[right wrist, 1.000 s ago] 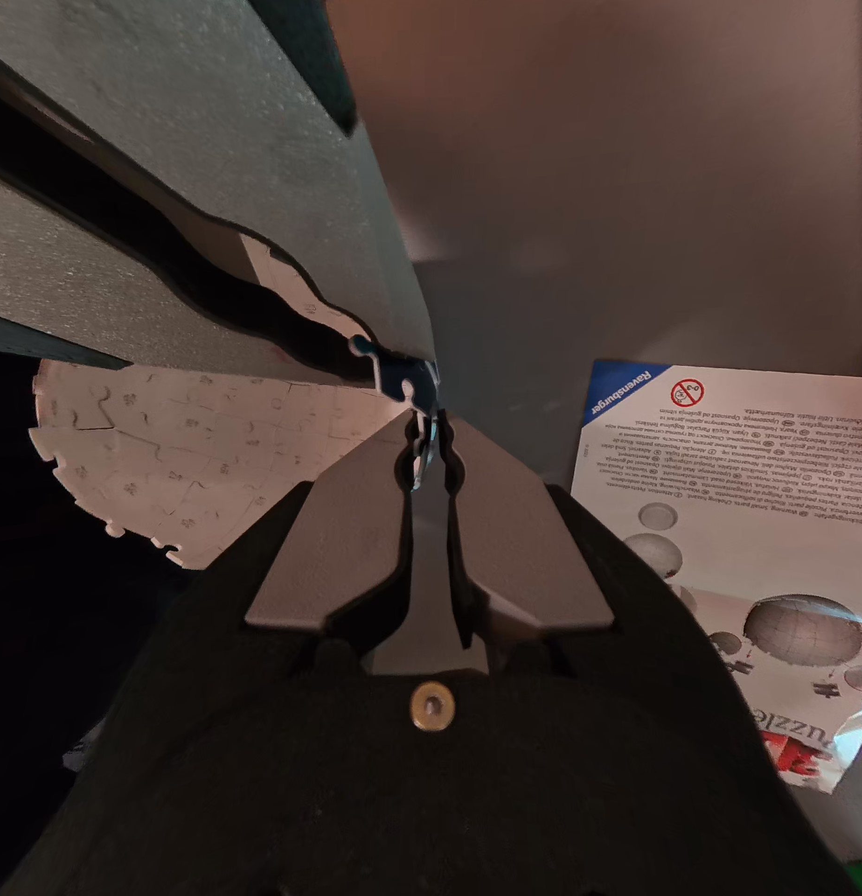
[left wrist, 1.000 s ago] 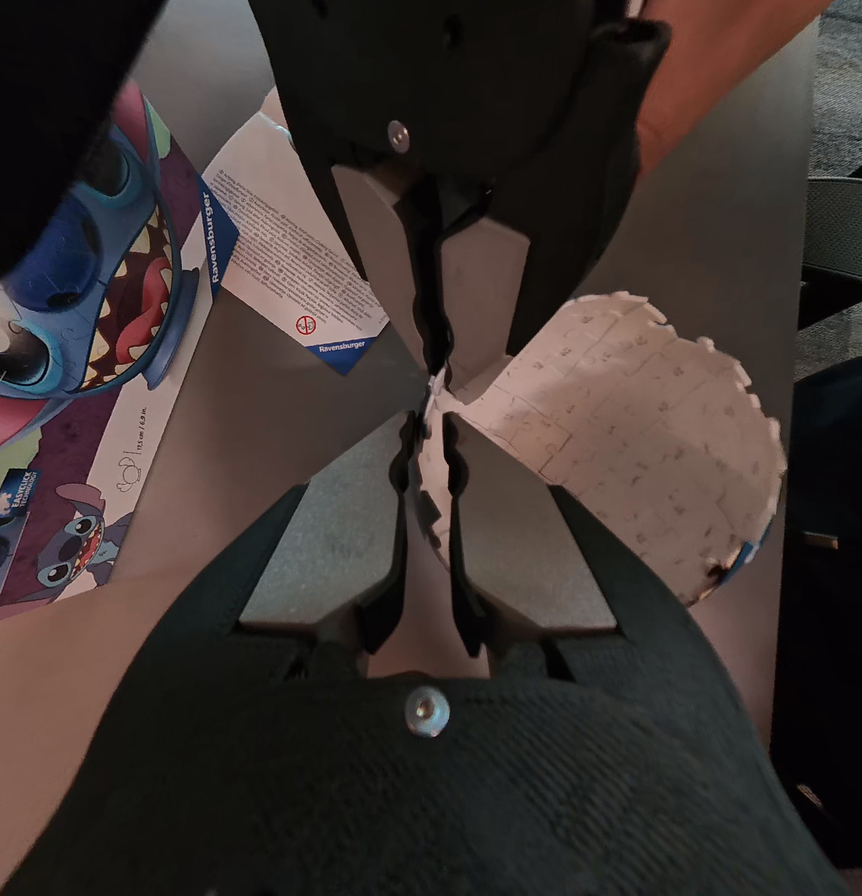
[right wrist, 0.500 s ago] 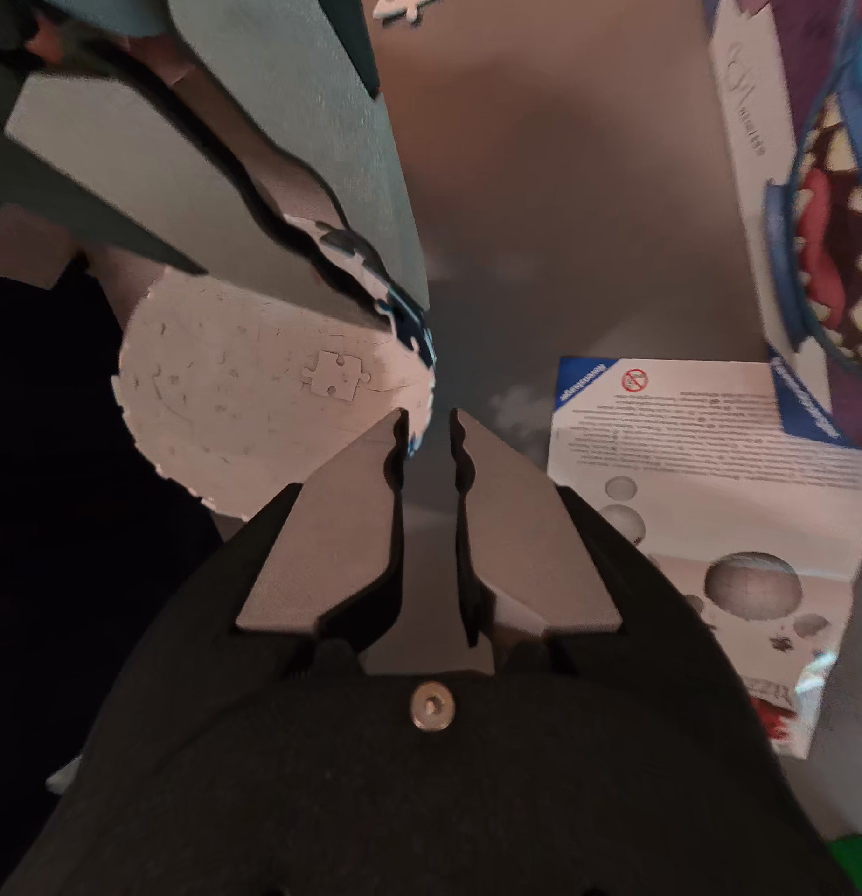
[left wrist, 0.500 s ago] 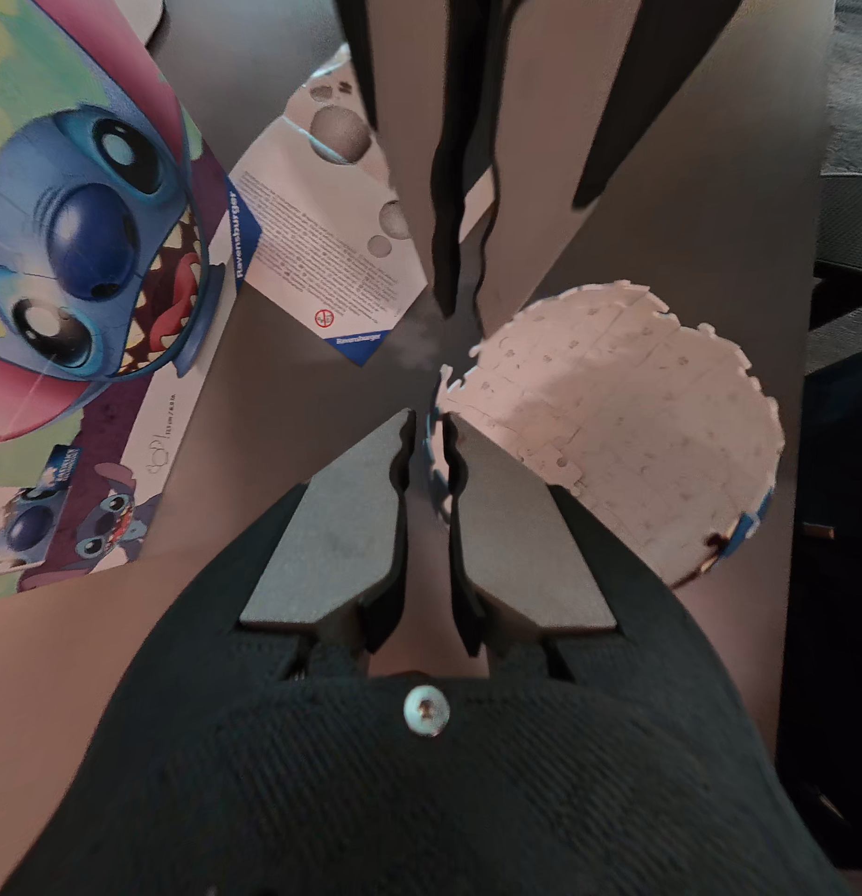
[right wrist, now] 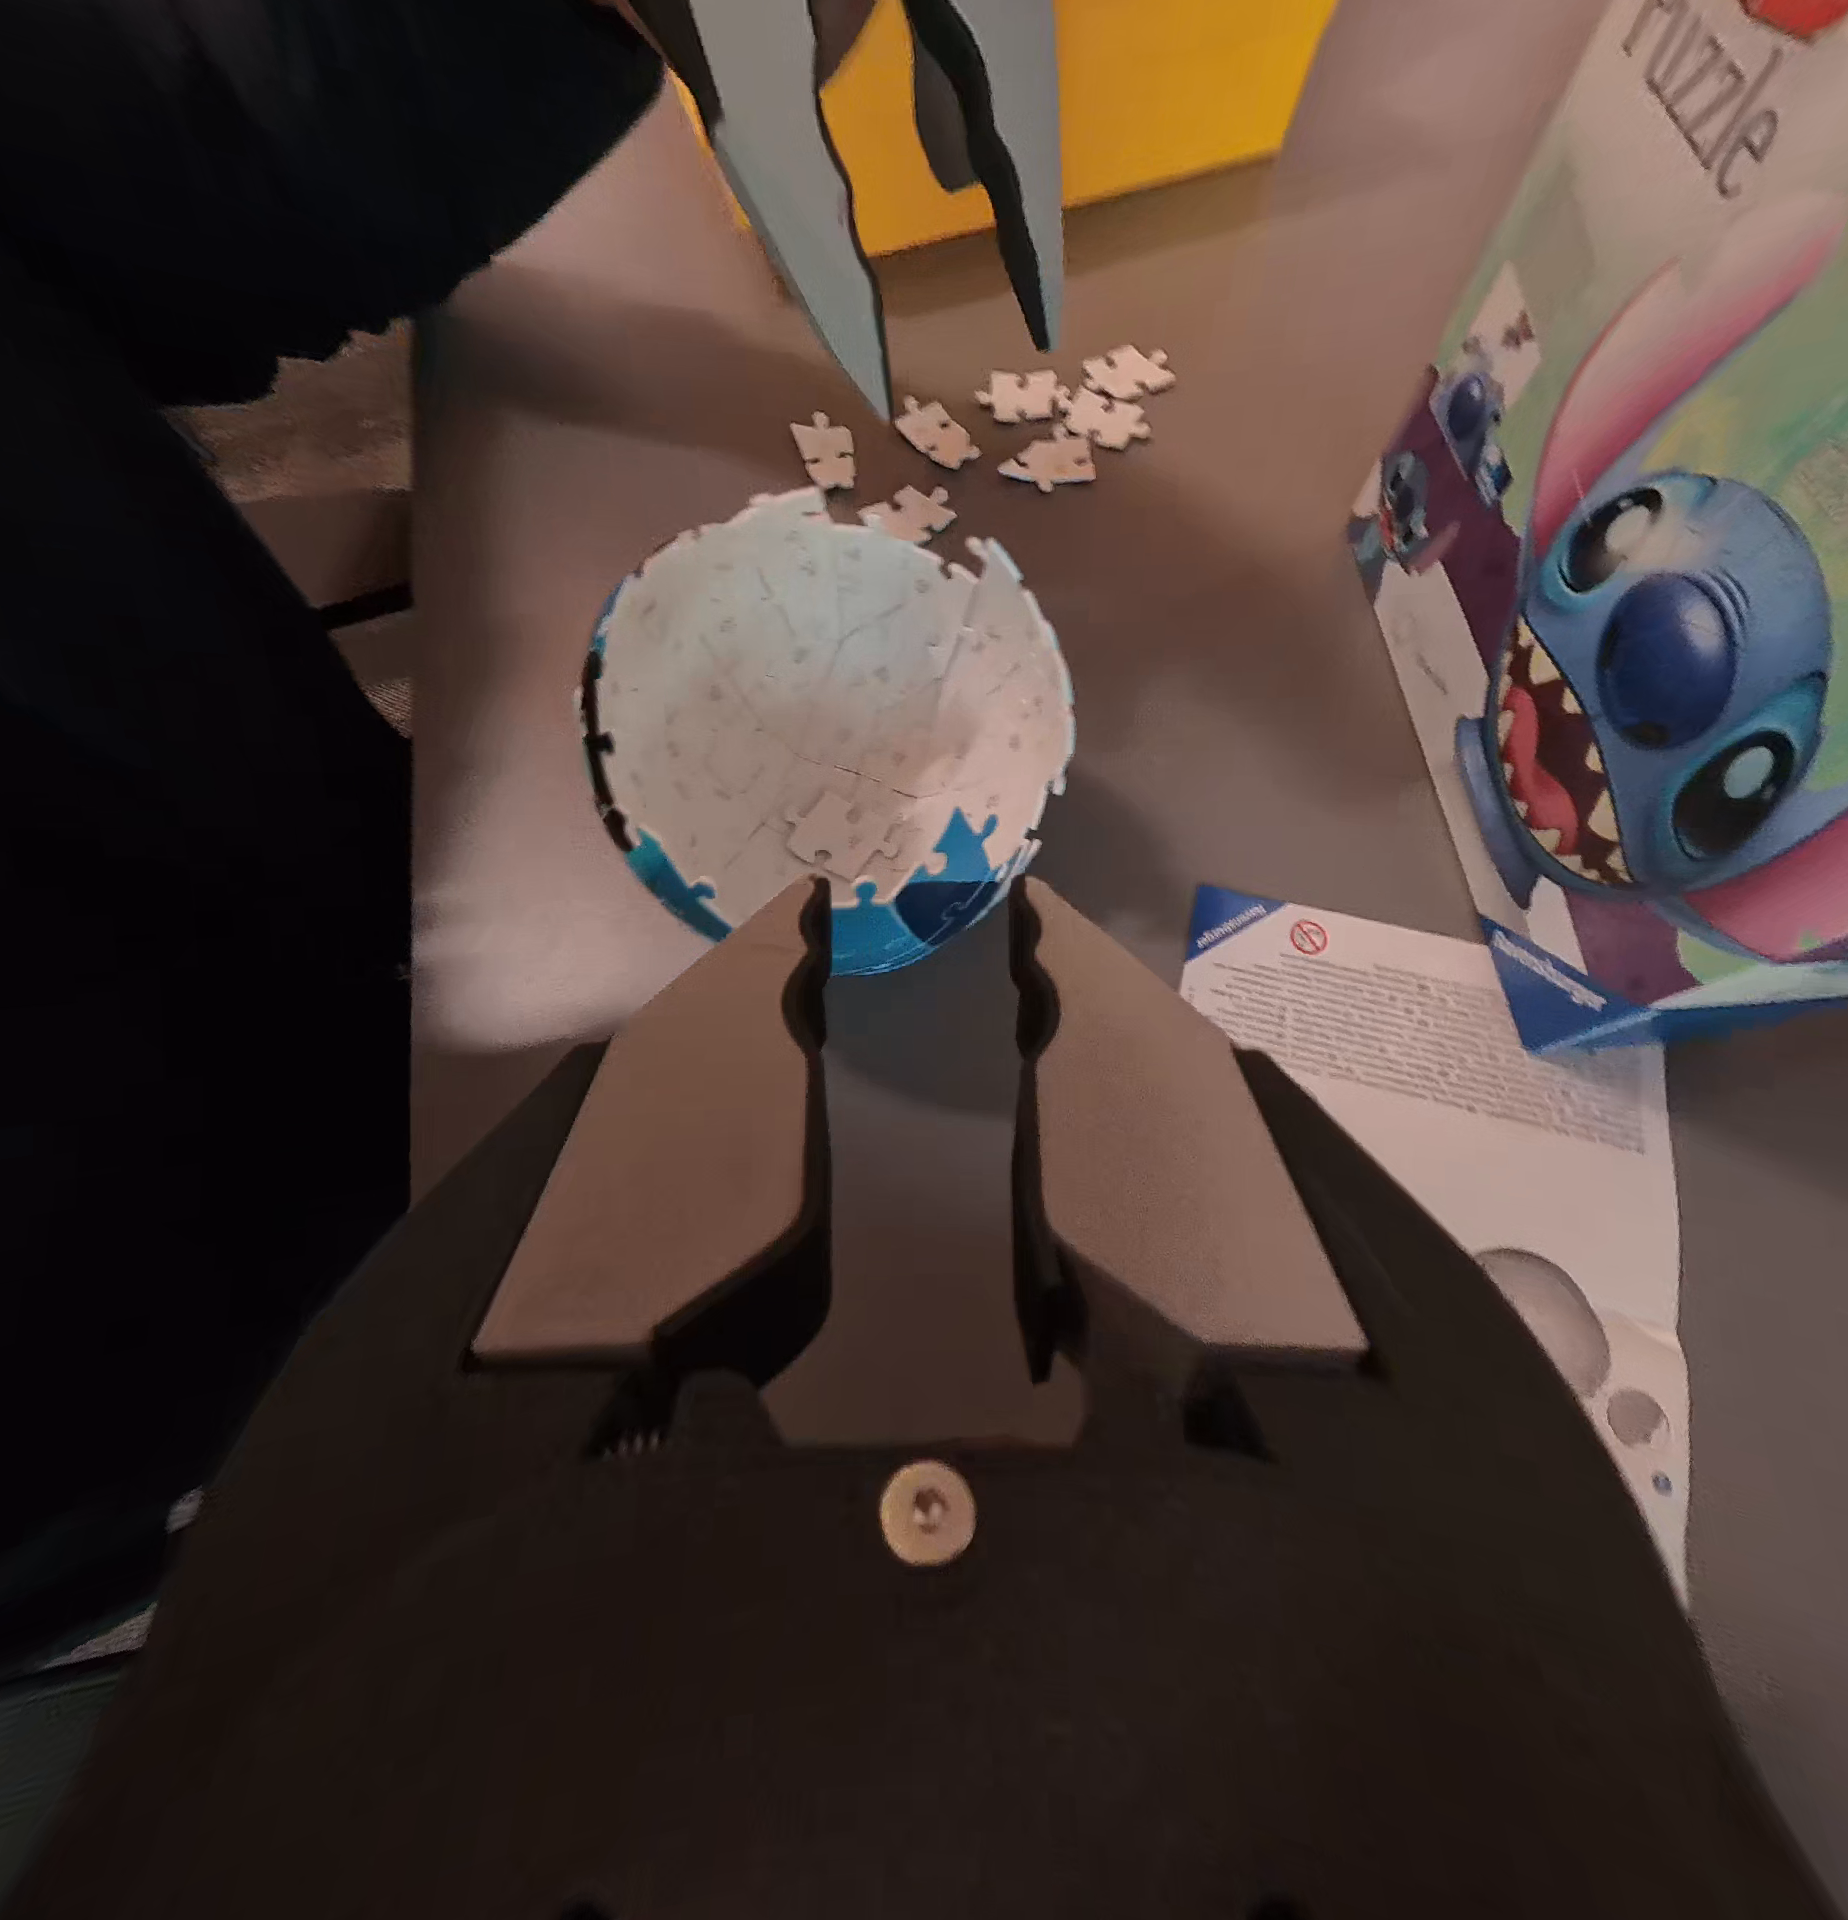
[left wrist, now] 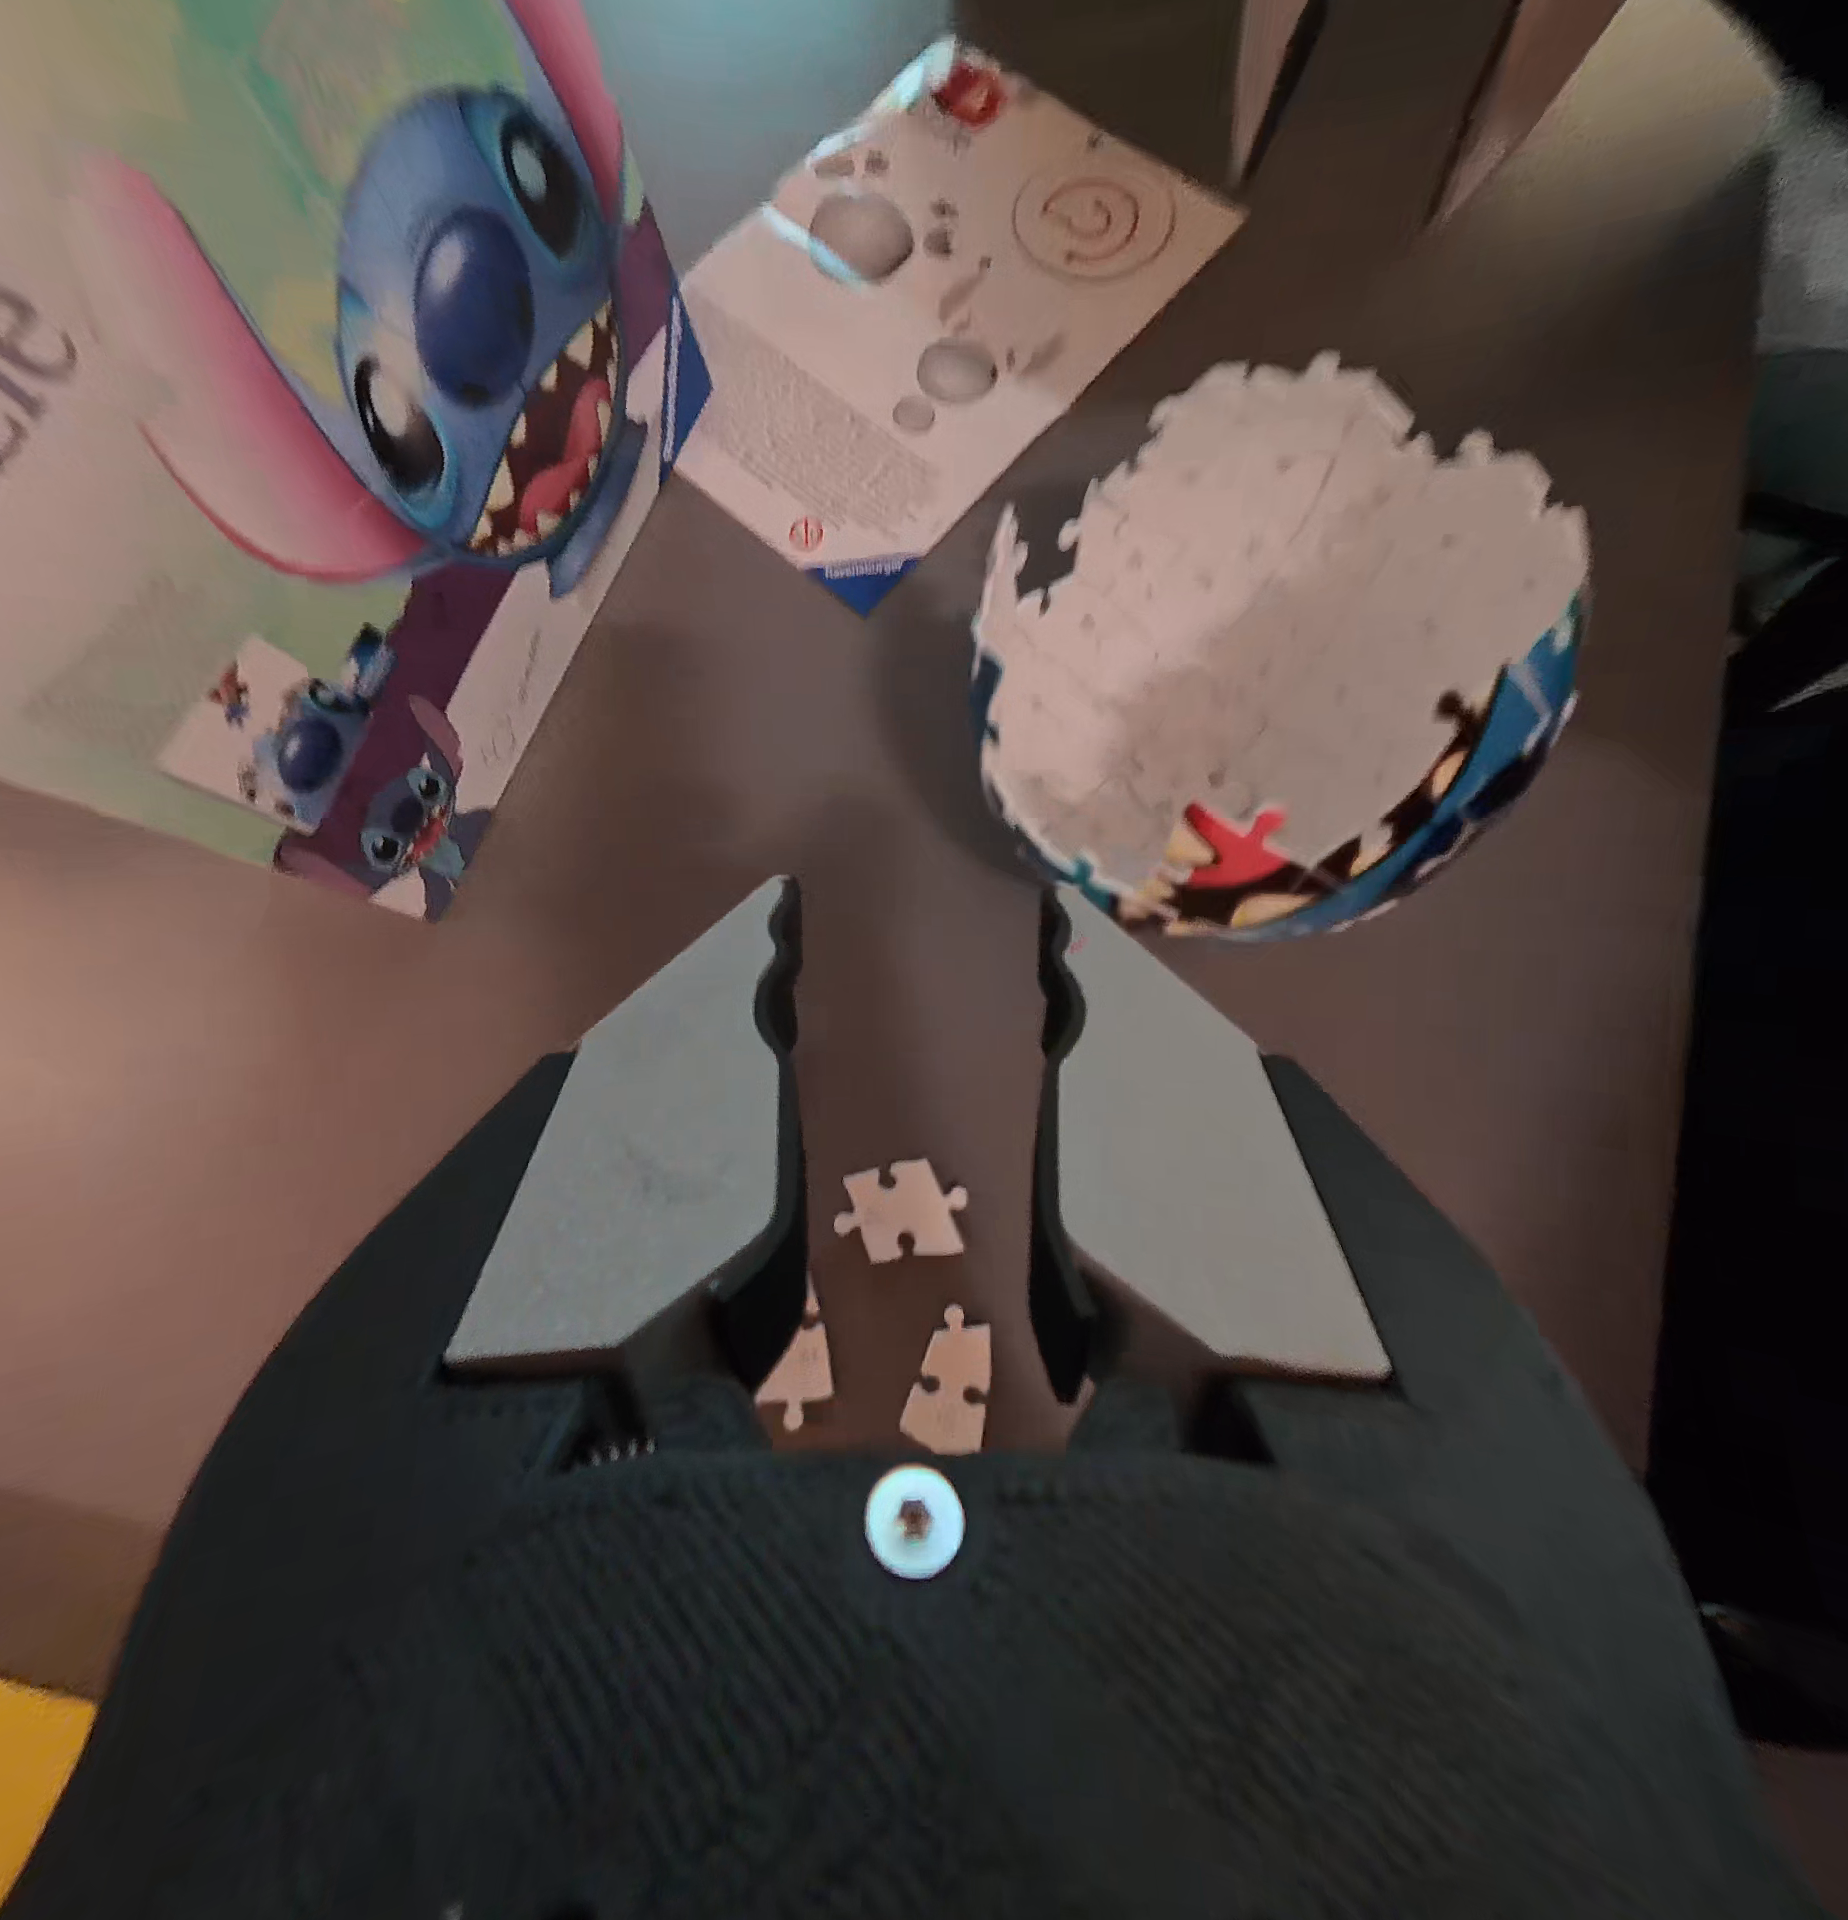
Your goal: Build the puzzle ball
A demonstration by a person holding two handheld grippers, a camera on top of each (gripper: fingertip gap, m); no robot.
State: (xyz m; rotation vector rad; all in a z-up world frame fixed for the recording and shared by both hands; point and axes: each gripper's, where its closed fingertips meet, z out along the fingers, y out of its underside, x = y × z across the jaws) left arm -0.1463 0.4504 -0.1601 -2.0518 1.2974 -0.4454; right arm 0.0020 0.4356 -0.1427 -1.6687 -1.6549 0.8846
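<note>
The half-built puzzle ball [left wrist: 1284, 665] is an open bowl, white inside and blue outside, standing free on the dark table. In the right wrist view the ball [right wrist: 826, 727] has one loose white piece [right wrist: 842, 831] lying inside it near the rim. My left gripper [left wrist: 920, 904] is open and empty, down and left of the ball, above several loose white pieces [left wrist: 904, 1210]. My right gripper [right wrist: 918, 894] is open and empty, just short of the ball's near side. The left gripper [right wrist: 961, 374] also shows beyond the ball, over the loose pieces [right wrist: 1055, 426].
The puzzle box [left wrist: 380, 416] with a blue cartoon figure lies left of the ball, and also shows in the right wrist view [right wrist: 1678, 675]. A white leaflet [left wrist: 951, 343] lies beside it, also seen from the right [right wrist: 1419, 1039]. A yellow object [right wrist: 1107, 104] stands behind the pieces. The table edge [left wrist: 1720, 831] runs just past the ball. Spacing between my two grippers at the tips: around 15 cm.
Both grippers have let go and opened. The left released the ball's rim, the right released its piece, which now lies inside the ball. Both have pulled back from the ball.
</note>
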